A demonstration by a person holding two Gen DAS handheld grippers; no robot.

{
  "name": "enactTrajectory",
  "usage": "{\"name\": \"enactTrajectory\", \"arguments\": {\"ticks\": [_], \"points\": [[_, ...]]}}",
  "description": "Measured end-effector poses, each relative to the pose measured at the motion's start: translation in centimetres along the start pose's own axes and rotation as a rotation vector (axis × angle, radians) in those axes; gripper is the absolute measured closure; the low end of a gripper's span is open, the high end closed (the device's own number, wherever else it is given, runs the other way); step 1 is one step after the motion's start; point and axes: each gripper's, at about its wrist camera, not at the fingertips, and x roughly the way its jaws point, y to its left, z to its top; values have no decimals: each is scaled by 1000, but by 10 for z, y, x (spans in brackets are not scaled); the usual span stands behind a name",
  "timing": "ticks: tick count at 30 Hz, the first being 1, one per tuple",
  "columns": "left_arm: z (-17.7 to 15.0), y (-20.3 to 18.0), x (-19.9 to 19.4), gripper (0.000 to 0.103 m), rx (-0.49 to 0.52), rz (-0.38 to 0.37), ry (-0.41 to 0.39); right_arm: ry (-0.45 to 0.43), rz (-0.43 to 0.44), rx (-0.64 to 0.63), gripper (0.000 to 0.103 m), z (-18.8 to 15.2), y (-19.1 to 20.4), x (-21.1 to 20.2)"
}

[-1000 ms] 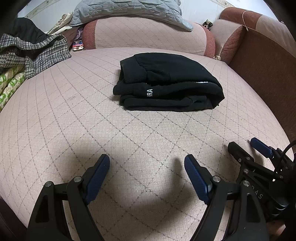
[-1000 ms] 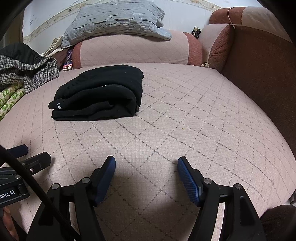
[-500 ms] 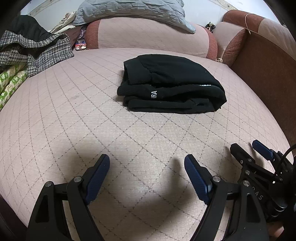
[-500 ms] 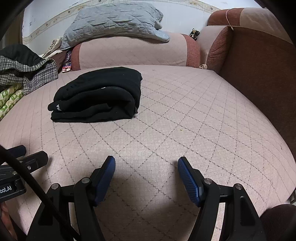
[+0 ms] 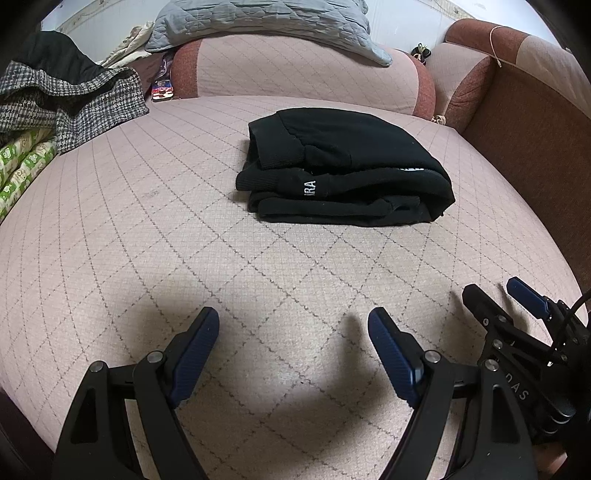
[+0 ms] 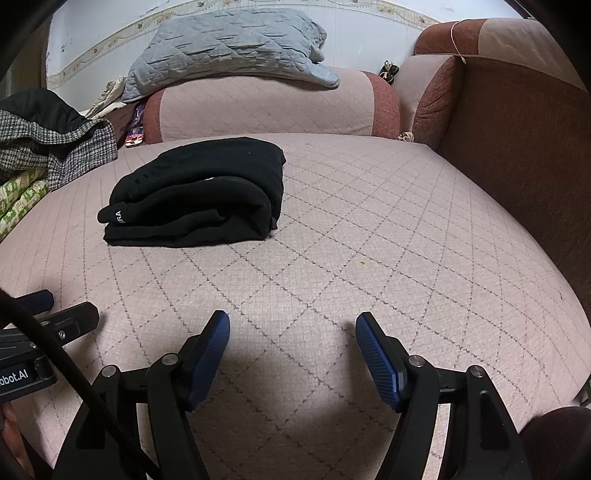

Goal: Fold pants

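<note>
The black pants (image 5: 343, 173) lie folded in a compact stack on the pink quilted sofa seat (image 5: 184, 240), with white lettering on one edge. They also show in the right wrist view (image 6: 199, 195), left of centre. My left gripper (image 5: 291, 332) is open and empty, low over the seat, well in front of the pants. My right gripper (image 6: 291, 332) is open and empty too, near the seat's front edge, to the right of the pants. It also shows in the left wrist view (image 5: 506, 299) at the lower right.
A checked coat (image 5: 74, 99) and a green patterned cloth (image 5: 22, 166) lie at the left. A grey quilted pillow (image 5: 266, 22) rests on the back cushion (image 5: 295, 77). The brown armrest (image 5: 535, 147) bounds the right side.
Both grippers have drawn back slightly and tilted; the pants sit a little lower in both views. The pants have not moved, and both grippers stay open.
</note>
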Motion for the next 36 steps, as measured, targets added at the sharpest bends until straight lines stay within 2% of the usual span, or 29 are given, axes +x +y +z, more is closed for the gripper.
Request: {"name": "enactTrajectory", "arguments": {"ticks": [10, 17, 22, 30, 36], "points": [[0, 0, 0, 21, 2, 2, -2, -7, -6, 2, 26, 0, 1, 0], [1, 1, -6, 21, 22, 33, -50, -12, -43, -3, 25, 0, 1, 1], [-3, -1, -1, 21, 26, 43, -26, -31, -46, 5, 24, 2, -4, -3], [-6, -10, -7, 21, 77, 82, -82, -43, -44, 15, 23, 3, -8, -6], [-7, -8, -4, 21, 74, 84, -79, -40, -45, 10, 23, 3, -7, -5]]}}
